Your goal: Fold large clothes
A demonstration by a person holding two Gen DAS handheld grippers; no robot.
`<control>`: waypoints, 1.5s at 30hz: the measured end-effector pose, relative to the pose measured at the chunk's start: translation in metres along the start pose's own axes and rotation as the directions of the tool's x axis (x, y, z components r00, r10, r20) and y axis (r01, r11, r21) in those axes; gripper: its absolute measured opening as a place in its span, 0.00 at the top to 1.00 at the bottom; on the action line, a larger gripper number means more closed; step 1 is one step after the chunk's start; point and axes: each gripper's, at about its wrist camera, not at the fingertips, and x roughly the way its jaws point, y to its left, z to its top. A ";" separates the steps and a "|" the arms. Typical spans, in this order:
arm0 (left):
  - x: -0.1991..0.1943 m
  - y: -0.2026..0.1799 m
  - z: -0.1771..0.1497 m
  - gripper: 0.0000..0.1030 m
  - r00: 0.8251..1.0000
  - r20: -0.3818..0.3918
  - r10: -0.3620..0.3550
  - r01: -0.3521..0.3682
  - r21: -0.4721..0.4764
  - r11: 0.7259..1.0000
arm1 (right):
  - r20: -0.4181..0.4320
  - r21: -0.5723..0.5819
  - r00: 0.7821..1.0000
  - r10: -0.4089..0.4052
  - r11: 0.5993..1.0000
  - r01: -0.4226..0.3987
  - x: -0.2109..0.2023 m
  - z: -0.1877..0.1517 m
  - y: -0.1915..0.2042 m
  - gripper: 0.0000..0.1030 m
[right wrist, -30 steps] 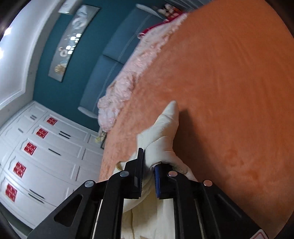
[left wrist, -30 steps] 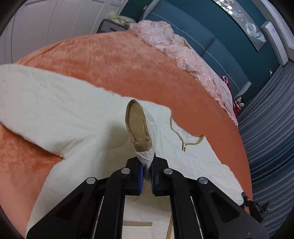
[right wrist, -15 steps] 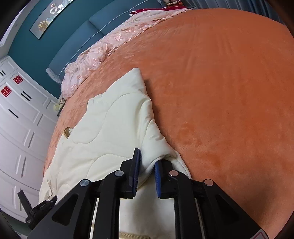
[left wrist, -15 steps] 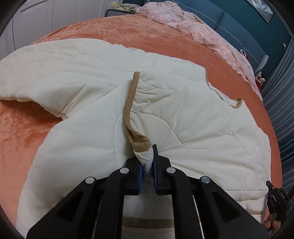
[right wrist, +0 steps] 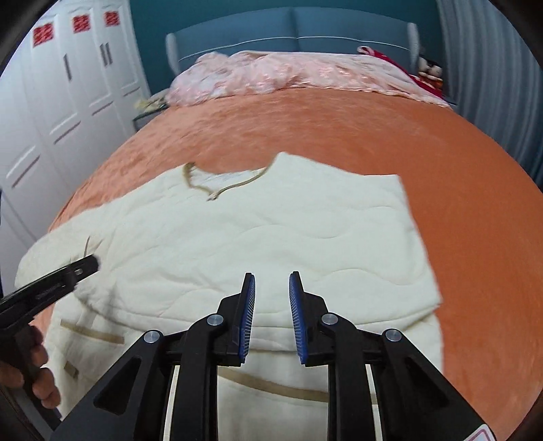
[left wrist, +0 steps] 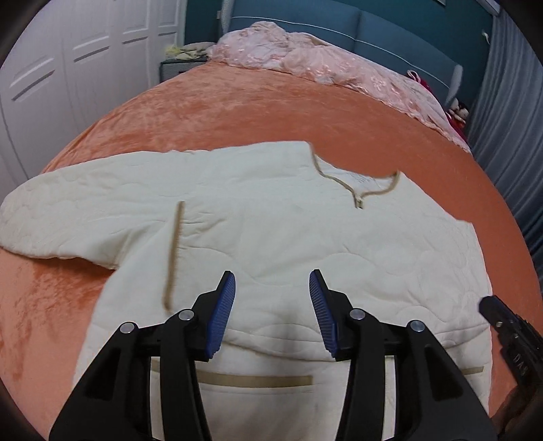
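A cream quilted jacket with tan trim lies flat on the orange bedspread, neckline toward the headboard. One sleeve is folded across its chest, with the tan cuff left of my left gripper. That gripper hovers over the jacket's lower half, its jaws opening with nothing between them. In the right wrist view the jacket has its right side folded in. My right gripper hangs above the fold, jaws opening and empty. The left gripper's tip shows at the left there.
A pink floral quilt is heaped along the blue headboard. White wardrobe doors stand to the left, grey curtains to the right. A hand holds the left tool's handle. Bare orange bedspread surrounds the jacket.
Both grippers let go of the jacket's sleeves, which now lie folded flat on its body. Both pulled back toward the hem and their jaws spread apart.
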 end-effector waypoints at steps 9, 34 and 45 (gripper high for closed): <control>0.044 -0.034 -0.036 0.57 0.999 -0.053 -0.006 0.009 0.060 0.998 | -0.102 -0.073 0.995 -0.006 0.997 -0.001 0.051 -0.036 0.042 0.82; 0.023 -0.006 -0.048 0.52 0.992 0.042 -0.122 0.123 -0.017 0.992 | -0.047 -0.080 0.998 -0.032 0.996 0.029 0.062 -0.053 0.047 0.84; -0.041 0.320 -0.031 0.13 0.987 0.040 0.153 -0.100 -0.590 0.801 | -0.043 -0.085 0.998 -0.045 0.996 0.041 0.062 -0.053 0.050 0.84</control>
